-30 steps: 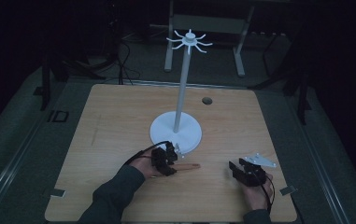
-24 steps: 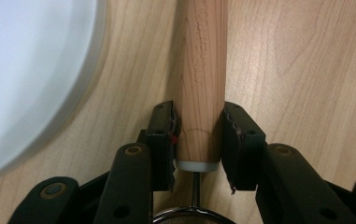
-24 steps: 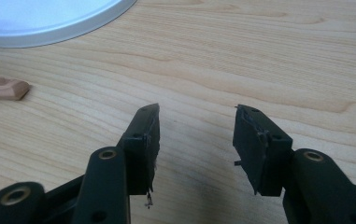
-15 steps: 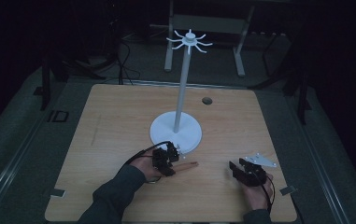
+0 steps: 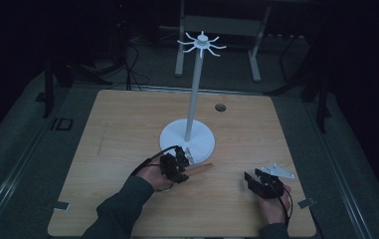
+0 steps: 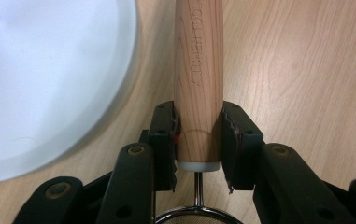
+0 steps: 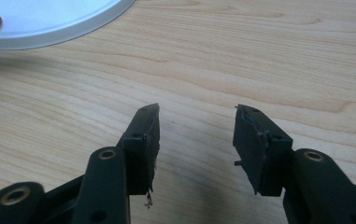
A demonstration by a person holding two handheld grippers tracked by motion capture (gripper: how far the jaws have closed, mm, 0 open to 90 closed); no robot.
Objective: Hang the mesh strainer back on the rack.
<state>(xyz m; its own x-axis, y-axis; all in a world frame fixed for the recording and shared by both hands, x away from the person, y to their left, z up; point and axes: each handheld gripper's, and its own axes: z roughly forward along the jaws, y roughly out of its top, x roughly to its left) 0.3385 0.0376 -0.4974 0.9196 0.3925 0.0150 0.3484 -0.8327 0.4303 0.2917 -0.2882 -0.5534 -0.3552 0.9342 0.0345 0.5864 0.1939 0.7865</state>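
Thing: wooden handle (image 6: pixel 199 79) with a metal loop, maybe a small strainer; light, stiff, smooth.
Left gripper (image 6: pixel 198 140): clamped tight on handle's end.
Right gripper (image 7: pixel 196 144): wide, empty.

High view: I had the fixed camera above the near edge of the bench (image 5: pixel 127 124), looking forward and down, far enough back to take in the whole top and the white stand (image 5: pixel 187 139). Left gripper view: camera rode just behind the left gripper (image 6: pixel 198 135), aimed along its fingers, very close to the wood. Right gripper view: same mount on the right gripper (image 7: pixel 196 140), low over the bench. All three shared the stand's round base.
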